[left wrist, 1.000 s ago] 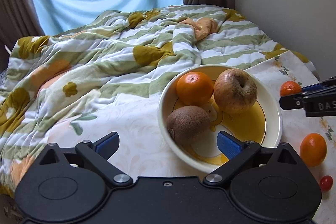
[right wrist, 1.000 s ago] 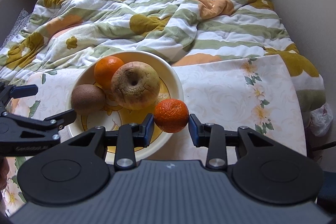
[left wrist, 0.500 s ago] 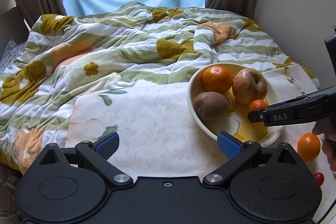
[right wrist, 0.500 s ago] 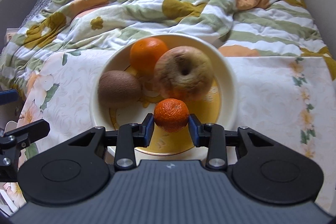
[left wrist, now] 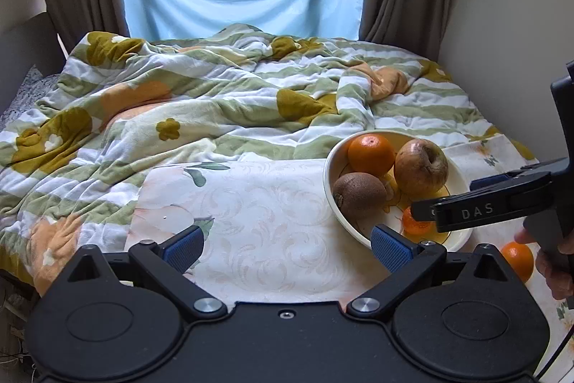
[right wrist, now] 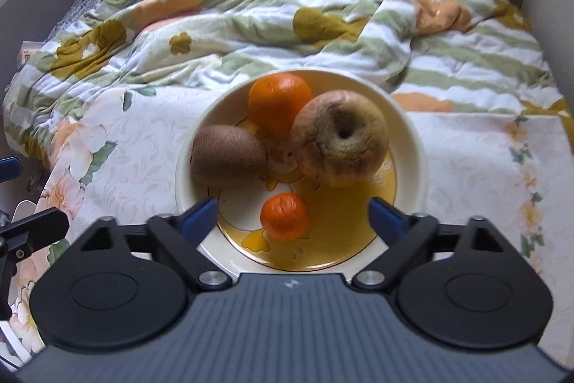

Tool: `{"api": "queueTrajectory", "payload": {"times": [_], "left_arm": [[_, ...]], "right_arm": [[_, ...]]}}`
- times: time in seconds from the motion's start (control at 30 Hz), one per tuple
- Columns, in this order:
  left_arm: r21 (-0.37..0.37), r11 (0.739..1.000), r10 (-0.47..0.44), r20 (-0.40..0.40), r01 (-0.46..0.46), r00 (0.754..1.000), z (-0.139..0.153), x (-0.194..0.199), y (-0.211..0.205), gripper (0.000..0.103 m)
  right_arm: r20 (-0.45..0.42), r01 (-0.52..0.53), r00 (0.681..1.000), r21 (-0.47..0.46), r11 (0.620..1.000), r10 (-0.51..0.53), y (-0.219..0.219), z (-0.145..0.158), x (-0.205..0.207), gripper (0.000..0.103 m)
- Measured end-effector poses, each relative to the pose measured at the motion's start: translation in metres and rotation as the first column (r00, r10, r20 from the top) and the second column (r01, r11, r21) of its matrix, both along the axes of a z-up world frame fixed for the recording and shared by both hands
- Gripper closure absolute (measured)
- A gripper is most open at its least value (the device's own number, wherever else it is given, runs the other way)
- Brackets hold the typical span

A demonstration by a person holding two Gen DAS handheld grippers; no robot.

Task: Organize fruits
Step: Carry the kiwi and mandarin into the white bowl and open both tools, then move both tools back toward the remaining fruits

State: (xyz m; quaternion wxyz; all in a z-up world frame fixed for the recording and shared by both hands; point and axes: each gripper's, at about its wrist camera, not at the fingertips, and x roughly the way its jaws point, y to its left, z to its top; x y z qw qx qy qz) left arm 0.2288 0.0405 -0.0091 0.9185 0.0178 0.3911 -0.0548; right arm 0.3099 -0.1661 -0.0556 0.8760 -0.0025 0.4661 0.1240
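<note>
From the left wrist view, the right hand-held gripper [left wrist: 445, 203] hides most of the small orange mandarin [right wrist: 285, 216] lying in the cream, yellow-centred bowl [right wrist: 412, 139]. Its jaws have just been opening and stand wide, nothing pressed between them, angled down over the bowl. The left hand-held gripper [left wrist: 285, 244] is spread wide, empty, over the floral cloth [left wrist: 258, 225].

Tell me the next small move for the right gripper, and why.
Probably lift the right gripper clear of the bowl. Its jaws have just been opening, and the small mandarin now lies loose on the bowl floor between them, pads off it. Another orange waits on the cloth outside the bowl.
</note>
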Motion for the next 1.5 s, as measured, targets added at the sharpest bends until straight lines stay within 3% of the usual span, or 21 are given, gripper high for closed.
{"api": "queueTrajectory", "payload": {"times": [0.37,1.0,1.23,1.5], "left_arm": [[0.001,1.000,0.018,0.053,-0.019,0.998,0.019,-0.028,-0.001,0.002],[0.014,0.998,0.059,0.165,-0.062,0.984,0.055,-0.118,-0.027,0.001],[0.012,0.997,0.073,0.167,-0.076,0.983,0.048,-0.146,-0.042,0.002],[0.018,0.998,0.055,0.134,-0.057,0.989,0.018,-0.156,-0.063,0.002]], "right_arm": [[0.041,0.039,0.998,0.018,0.999,-0.040,-0.017,0.028,-0.029,0.000],[0.190,0.085,0.978,0.010,0.996,-0.085,-0.064,0.086,-0.145,0.000],[0.215,0.095,0.972,-0.012,0.995,-0.090,-0.087,0.085,-0.189,0.000],[0.229,0.089,0.971,-0.063,0.994,-0.073,-0.108,0.056,-0.220,0.000]]}}
